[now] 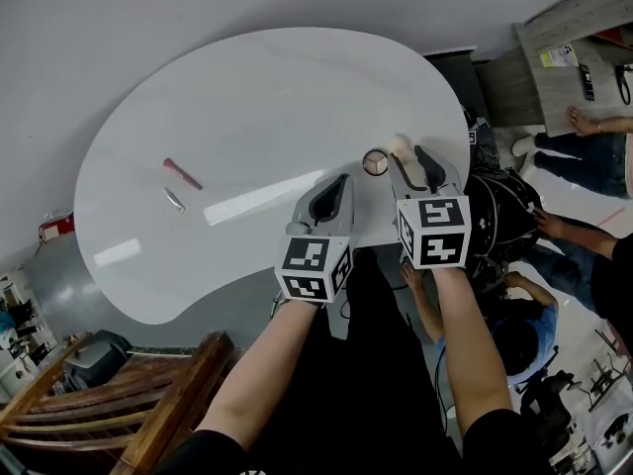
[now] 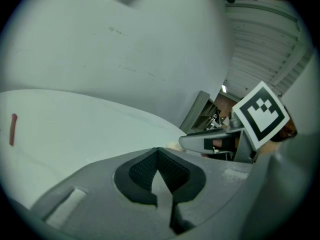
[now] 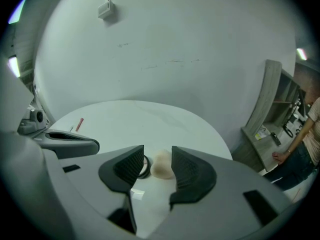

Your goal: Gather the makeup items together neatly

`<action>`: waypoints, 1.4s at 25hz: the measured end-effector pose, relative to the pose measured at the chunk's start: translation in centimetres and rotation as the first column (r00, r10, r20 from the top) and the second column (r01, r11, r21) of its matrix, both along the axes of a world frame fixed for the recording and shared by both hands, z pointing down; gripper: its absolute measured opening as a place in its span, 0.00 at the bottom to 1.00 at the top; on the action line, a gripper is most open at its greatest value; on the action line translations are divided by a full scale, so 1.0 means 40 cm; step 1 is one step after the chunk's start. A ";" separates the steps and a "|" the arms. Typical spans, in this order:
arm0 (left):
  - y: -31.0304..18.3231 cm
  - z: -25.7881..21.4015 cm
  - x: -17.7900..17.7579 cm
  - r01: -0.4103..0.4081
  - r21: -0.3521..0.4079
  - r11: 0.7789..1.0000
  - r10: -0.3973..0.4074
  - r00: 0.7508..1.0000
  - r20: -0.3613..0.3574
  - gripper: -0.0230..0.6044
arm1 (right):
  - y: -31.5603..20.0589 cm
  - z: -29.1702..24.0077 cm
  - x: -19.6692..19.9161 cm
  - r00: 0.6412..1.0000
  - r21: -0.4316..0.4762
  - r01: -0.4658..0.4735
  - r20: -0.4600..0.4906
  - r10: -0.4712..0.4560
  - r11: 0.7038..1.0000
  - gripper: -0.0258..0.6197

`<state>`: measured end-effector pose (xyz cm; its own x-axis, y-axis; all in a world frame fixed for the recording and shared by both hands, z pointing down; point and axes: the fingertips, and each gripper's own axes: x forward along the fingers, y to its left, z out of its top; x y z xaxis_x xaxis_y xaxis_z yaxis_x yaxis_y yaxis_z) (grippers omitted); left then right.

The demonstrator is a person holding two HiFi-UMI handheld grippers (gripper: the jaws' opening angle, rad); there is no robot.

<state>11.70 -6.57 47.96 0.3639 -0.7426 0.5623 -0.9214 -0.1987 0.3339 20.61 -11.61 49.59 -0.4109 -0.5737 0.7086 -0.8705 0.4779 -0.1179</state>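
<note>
white table | wooden bench | grey desk | bystanders

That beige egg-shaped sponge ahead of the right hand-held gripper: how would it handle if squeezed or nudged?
The sponge looks soft and matte, so it would probably compress yet not slip. Its rounded egg shape may roll when pushed, perhaps into the round compact beside it. Likely very light.
</note>
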 end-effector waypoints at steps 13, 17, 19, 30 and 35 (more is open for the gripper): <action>0.041 -0.068 -0.093 0.023 0.051 0.998 -0.023 1.000 -0.008 0.05 | 0.077 -0.114 -0.115 0.999 0.116 0.038 -0.010 -0.037 0.993 0.14; 0.063 -0.091 -0.143 0.035 0.071 0.997 -0.035 0.999 -0.004 0.05 | 0.105 -0.141 -0.188 0.998 0.140 0.065 -0.001 -0.066 0.988 0.09; 0.076 -0.100 -0.174 0.045 0.078 0.996 -0.045 0.999 -0.002 0.05 | 0.122 -0.149 -0.225 0.997 0.145 0.082 0.000 -0.083 0.986 0.08; 0.147 -0.141 -0.351 0.124 0.103 0.987 -0.125 0.992 -0.001 0.05 | 0.201 -0.188 -0.440 0.980 0.163 0.187 0.029 -0.195 0.969 0.07; 0.180 -0.147 -0.436 0.169 0.106 0.980 -0.170 0.986 0.000 0.05 | 0.240 -0.194 -0.550 0.966 0.168 0.247 0.041 -0.257 0.954 0.07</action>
<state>-5.74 0.61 42.07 0.2230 -0.8482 0.4805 -0.9477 -0.0733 0.3105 -1.37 -2.03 41.82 -0.5965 -0.5499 0.5846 -0.7129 0.6976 -0.0712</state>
